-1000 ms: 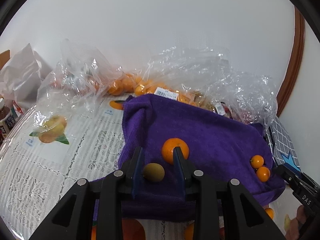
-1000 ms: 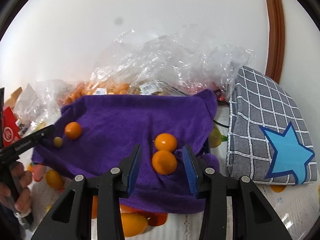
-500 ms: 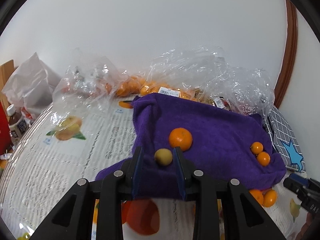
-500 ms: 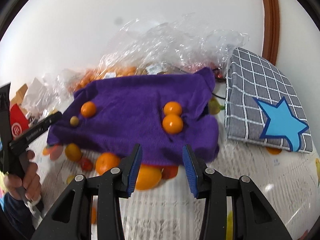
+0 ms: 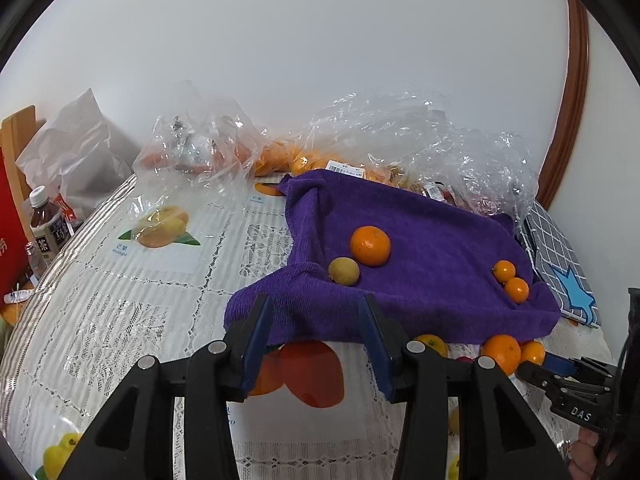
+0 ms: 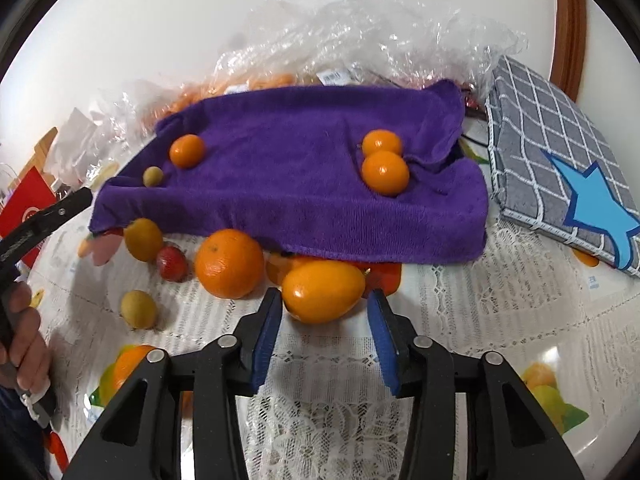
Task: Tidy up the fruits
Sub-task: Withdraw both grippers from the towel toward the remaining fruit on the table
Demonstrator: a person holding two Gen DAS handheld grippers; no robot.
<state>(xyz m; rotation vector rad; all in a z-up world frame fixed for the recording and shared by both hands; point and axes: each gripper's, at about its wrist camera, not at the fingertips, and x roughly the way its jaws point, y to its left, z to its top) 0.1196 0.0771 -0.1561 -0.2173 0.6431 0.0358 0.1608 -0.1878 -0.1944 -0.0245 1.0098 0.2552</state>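
A purple towel [image 5: 420,248] [image 6: 304,168] lies on the table. On it rest an orange [image 5: 370,245] [image 6: 187,151], a small yellow-green fruit [image 5: 343,271] [image 6: 153,176] and two small oranges [image 5: 511,281] [image 6: 385,162]. My left gripper [image 5: 316,318] is open and empty, just short of the towel's near edge. My right gripper [image 6: 324,312] is open, with its fingers on either side of an oval orange fruit [image 6: 323,297] on the table in front of the towel. A big orange [image 6: 229,262], a red fruit [image 6: 172,263] and yellow fruits [image 6: 143,239] lie beside it.
Crumpled clear plastic bags [image 5: 400,140] with more oranges sit behind the towel. A grey checked cloth with a blue star [image 6: 560,160] lies on the right. Bottles [image 5: 46,224] and a white bag [image 5: 76,160] stand at the left. The table has a lace cloth [image 5: 120,300].
Both grippers have pulled back from the towel. The left let go of the yellow-green fruit, which stays on the towel. The right dropped toward the fruits at the towel's front edge.
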